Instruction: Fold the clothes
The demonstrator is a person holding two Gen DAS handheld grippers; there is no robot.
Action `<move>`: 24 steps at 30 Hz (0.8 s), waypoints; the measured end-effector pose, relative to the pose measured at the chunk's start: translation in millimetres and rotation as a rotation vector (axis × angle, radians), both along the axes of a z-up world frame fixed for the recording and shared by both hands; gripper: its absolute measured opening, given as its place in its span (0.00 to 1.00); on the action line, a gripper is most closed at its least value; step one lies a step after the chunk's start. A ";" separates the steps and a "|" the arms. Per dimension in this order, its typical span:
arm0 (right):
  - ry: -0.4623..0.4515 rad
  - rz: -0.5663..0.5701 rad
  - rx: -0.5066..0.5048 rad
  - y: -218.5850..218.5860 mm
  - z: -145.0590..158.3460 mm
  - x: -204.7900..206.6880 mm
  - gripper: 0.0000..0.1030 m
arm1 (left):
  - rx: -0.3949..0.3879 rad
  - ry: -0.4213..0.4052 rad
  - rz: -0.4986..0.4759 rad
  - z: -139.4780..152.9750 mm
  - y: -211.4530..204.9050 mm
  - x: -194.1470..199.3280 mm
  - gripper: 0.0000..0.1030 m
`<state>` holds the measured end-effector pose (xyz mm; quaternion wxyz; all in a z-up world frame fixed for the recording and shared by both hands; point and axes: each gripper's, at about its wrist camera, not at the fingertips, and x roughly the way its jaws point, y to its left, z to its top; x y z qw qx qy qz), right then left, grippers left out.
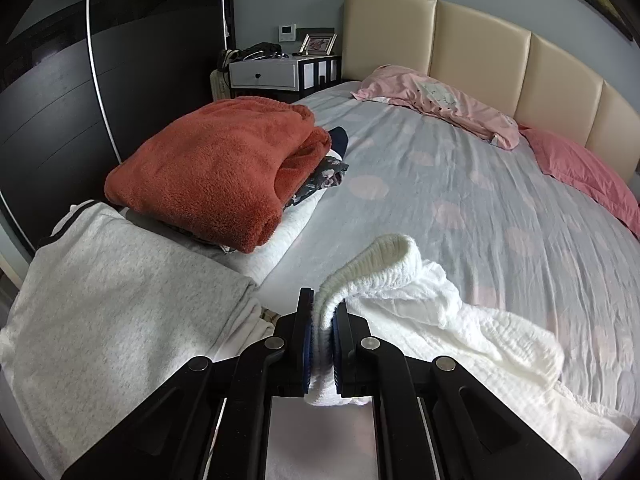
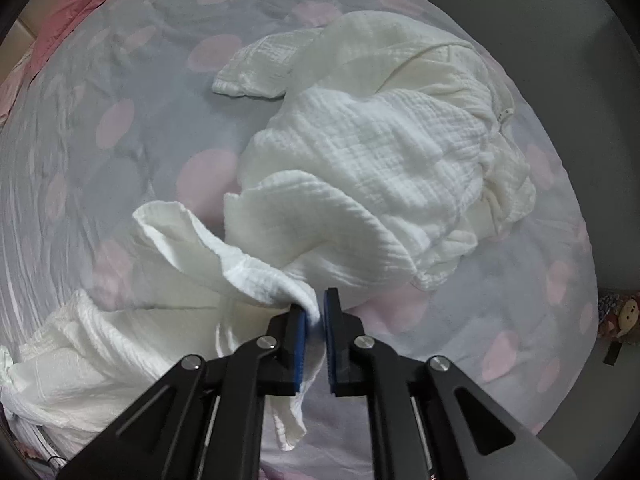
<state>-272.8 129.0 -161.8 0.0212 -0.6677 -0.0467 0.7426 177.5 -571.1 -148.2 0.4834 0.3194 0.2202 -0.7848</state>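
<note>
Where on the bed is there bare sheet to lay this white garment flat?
The widest bare bedsheet lies between the rust fleece stack and the pink pillows, beyond the white garment. The near left edge is crowded: the grey sweatshirt lies beside the stack. The left gripper is clamped on the garment.

Left wrist view: open bedsheet [image 1: 460, 200] is seen from 12 to 3 o'clock, free for passage. 10 o'clock is blocked by a rust fleece stack [image 1: 216, 168]; 9 o'clock by a folded grey garment [image 1: 120, 300]. The far edge is closed off by pink pillows [image 1: 448, 104] and the headboard [image 1: 480, 44]. The white garment [image 1: 460, 320] is spread at 3 to 4 o'clock. Right wrist view: the white garment [image 2: 380, 152] is heaped at 12 to 2 o'clock; bare sheet [image 2: 100, 140] is left at 9 to 11 o'clock.
</note>
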 end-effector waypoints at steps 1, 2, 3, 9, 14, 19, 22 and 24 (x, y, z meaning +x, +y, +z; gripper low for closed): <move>0.015 0.019 0.019 -3.3 2.5 3.0 0.12 | 0.003 0.003 -0.003 0.0 0.3 -0.1 0.08; 0.031 0.043 0.045 -7.4 6.1 6.4 0.13 | 0.005 0.003 -0.006 -0.4 0.4 -0.3 0.08; 0.041 0.068 0.049 -11.9 10.5 10.5 0.13 | 0.007 0.003 -0.006 -0.9 0.2 -0.4 0.08; 0.032 0.231 -0.056 -47.7 16.6 32.2 0.22 | 0.030 0.018 -0.008 -2.1 -0.8 1.6 0.08; -0.098 0.339 -0.017 -86.0 -26.1 58.6 0.37 | 0.044 0.030 -0.009 -2.3 -0.2 5.4 0.08; -0.256 0.218 0.051 -73.8 -75.7 67.2 0.37 | 0.060 0.048 -0.013 -2.2 -0.2 10.1 0.08; -0.281 0.122 -0.005 -56.4 -88.9 65.0 0.37 | 0.069 0.053 -0.017 -3.2 -1.2 9.6 0.08; -0.271 0.081 -0.062 -49.9 -88.2 64.7 0.34 | 0.074 0.050 -0.021 -4.5 -2.0 7.9 0.08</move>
